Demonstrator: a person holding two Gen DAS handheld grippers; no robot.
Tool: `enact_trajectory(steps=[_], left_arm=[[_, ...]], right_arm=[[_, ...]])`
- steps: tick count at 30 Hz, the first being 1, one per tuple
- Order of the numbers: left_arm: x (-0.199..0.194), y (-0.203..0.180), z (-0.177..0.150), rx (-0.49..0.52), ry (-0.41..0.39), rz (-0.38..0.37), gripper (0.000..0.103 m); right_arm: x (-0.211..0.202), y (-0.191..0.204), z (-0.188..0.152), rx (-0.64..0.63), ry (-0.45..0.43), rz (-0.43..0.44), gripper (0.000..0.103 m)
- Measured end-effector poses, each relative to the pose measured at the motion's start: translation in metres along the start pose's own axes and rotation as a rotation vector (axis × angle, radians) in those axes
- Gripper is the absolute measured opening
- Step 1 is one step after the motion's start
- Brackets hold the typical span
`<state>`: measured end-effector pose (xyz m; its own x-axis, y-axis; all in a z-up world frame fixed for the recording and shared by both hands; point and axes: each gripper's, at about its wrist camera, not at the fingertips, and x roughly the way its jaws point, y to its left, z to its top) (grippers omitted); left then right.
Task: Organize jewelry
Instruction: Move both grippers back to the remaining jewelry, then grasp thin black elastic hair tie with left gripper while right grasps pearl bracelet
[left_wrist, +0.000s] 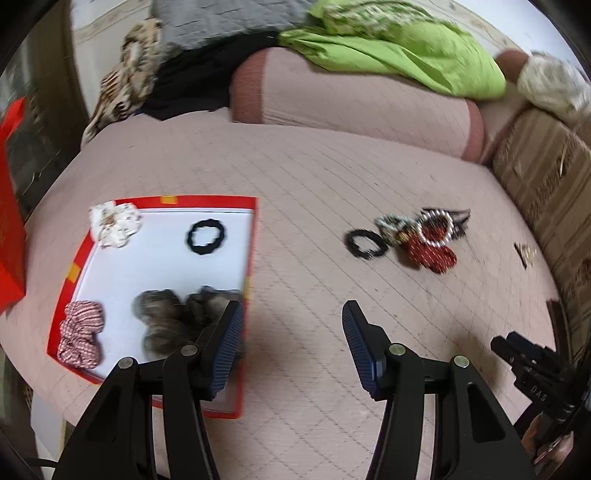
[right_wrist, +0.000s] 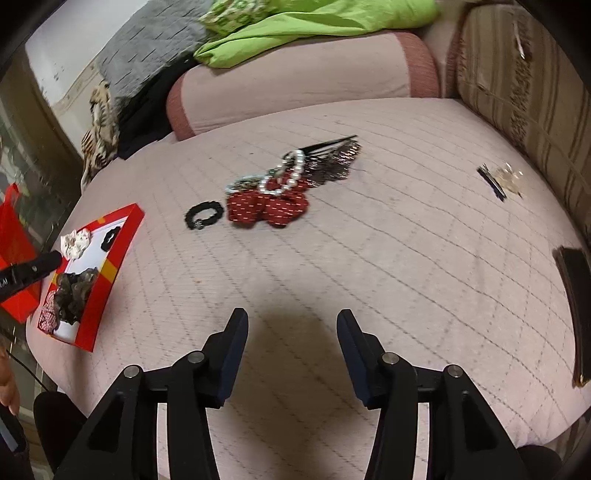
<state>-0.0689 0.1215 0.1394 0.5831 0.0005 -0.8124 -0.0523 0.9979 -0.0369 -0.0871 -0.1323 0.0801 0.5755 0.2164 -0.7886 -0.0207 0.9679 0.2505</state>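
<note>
A red-rimmed white tray (left_wrist: 251, 236) lies on the pink quilted bed and holds a white floral scrunchie (left_wrist: 114, 223), a black hair tie (left_wrist: 206, 236), a striped red scrunchie (left_wrist: 80, 334) and dark furry scrunchies (left_wrist: 173, 321). To its right sits a loose pile: a black hair tie (left_wrist: 365, 243), a red dotted scrunchie (left_wrist: 430, 251), a pearl bracelet (left_wrist: 436, 229) and black combs (right_wrist: 332, 162). My left gripper (left_wrist: 291, 325) hovers open at the tray's right edge, nothing between its fingers. My right gripper (right_wrist: 291, 332) hangs open over bare quilt, short of the pile (right_wrist: 269, 195).
A pink bolster (left_wrist: 351, 99) with green cloth (left_wrist: 406, 55) lies at the back. A striped cushion (right_wrist: 517, 92) stands on the right. A small hair clip (right_wrist: 498, 181) lies near it, a dark flat object (right_wrist: 576, 295) at the bed's right edge, a red bag (left_wrist: 11, 221) on the left.
</note>
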Motion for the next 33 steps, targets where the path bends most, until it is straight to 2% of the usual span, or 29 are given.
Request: enact_trajectory(steps=[4, 10, 14, 20, 29, 33], left_arm=[[0.018, -0.022, 0.006, 0.041, 0.02, 0.003, 0.054], [0.06, -0.035, 0.027, 0.04, 0.06, -0.019, 0.054], [0.096, -0.038, 0.039, 0.024, 0.105, -0.03, 0.054], [0.14, -0.045, 0.058, 0.021, 0.132, -0.029, 0.054], [0.181, -0.056, 0.072, 0.065, 0.147, -0.052, 0.054], [0.192, -0.061, 0.072, 0.088, 0.151, -0.061, 0.054]], right_arm=[[0.008, -0.009, 0.003, 0.028, 0.003, 0.019, 0.054], [0.024, -0.012, 0.019, 0.05, 0.0, 0.056, 0.054], [0.039, -0.015, 0.036, 0.066, -0.003, 0.073, 0.054], [0.059, -0.018, 0.07, 0.105, -0.023, 0.094, 0.054], [0.093, -0.014, 0.112, 0.128, -0.037, 0.101, 0.054], [0.108, -0.008, 0.121, 0.115, -0.028, 0.083, 0.05]])
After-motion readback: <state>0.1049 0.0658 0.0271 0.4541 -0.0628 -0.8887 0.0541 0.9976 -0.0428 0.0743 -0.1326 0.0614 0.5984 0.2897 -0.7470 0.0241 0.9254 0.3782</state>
